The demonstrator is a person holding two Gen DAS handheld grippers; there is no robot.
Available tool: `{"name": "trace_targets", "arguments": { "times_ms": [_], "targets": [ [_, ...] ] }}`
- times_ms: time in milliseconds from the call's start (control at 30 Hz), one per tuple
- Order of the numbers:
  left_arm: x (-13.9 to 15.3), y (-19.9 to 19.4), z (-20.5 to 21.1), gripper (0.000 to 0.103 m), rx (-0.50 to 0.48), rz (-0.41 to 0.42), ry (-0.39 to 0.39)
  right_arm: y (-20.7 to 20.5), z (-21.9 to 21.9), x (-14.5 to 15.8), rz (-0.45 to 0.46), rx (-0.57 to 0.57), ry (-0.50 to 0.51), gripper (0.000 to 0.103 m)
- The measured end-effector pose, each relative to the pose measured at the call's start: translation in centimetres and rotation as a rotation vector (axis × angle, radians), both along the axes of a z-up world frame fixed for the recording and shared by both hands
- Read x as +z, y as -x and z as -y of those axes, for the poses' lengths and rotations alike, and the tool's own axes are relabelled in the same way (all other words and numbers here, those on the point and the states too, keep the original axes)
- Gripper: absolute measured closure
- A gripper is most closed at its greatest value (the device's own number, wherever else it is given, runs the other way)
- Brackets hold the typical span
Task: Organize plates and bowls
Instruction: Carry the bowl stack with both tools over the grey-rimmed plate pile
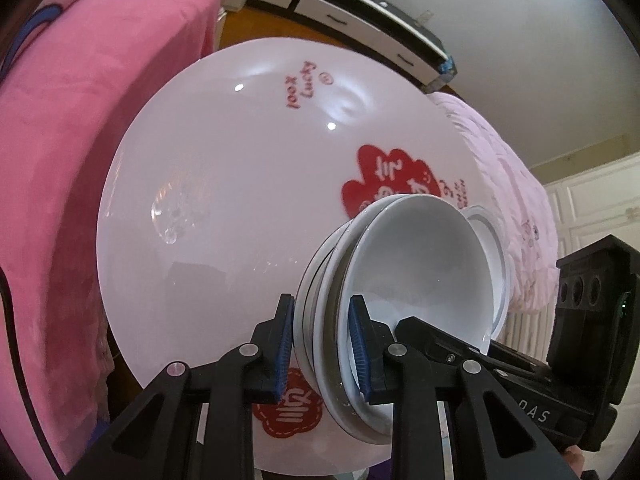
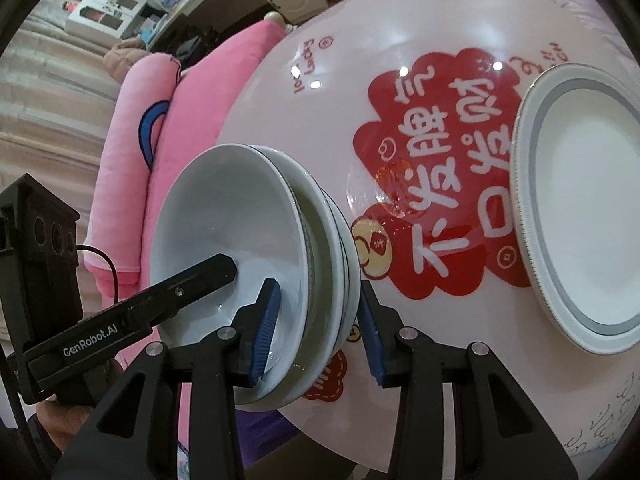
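Stack of white bowls (image 1: 420,264), nested and tilted, held above a round white surface (image 1: 240,184) with red printed motifs. The left tool (image 1: 322,344) clamps the stack's rim on one side, one blue pad outside the outermost bowl and the other inside the top bowl. The right tool (image 2: 316,324) grips the opposite rim: one pad lies inside the top bowl, the other stands at the outer wall, though contact there is hard to judge.

Left view: the bowls (image 2: 248,240) cover part of a red motif; the plate (image 1: 490,236) shows only as a sliver behind them, and a pink quilt (image 1: 516,184) lies beyond the surface. A pink cover (image 1: 80,160) fills the left.

Right view: the plate (image 2: 580,208), white with a grey band, lies flat on the surface (image 2: 400,32), well apart from the stack. The left tool's finger (image 2: 188,280) reaches into the top bowl. A pink cushion (image 2: 132,128) and cabinets (image 2: 104,10) stand behind.
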State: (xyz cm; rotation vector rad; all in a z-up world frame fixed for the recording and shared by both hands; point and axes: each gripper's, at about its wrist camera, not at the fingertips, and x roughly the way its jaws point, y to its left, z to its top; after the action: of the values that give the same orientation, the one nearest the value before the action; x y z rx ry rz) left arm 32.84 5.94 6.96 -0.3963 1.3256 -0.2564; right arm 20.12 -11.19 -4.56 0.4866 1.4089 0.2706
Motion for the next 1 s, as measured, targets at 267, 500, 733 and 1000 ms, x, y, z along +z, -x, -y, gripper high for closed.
{"name": "trace_targets", "arguments": {
  "times_ms": [267, 500, 733, 1000],
  "targets": [
    [3.6, -1.4, 3.1, 0.082, -0.095, 0.073, 0.012, 1.0, 3.0, 3.6, 0.061, -0.090, 0.012, 0.065],
    [5.5, -3.4, 9.6, 0.082, -0.211, 0.092, 0.043, 2.3, 8.7, 7.5, 0.088, -0.214, 0.061, 0.066],
    [4.5, -5.4, 18.3, 0.082, -0.283, 0.060, 0.057, 3.5, 15.5, 8.4, 0.045, -0.312, 0.091, 0.066],
    [1.0, -7.4, 24.7, 0.082, -0.265, 0.019, 0.028, 2.7, 21.2, 6.2, -0.012, -0.312, 0.072, 0.066]
  ]
}}
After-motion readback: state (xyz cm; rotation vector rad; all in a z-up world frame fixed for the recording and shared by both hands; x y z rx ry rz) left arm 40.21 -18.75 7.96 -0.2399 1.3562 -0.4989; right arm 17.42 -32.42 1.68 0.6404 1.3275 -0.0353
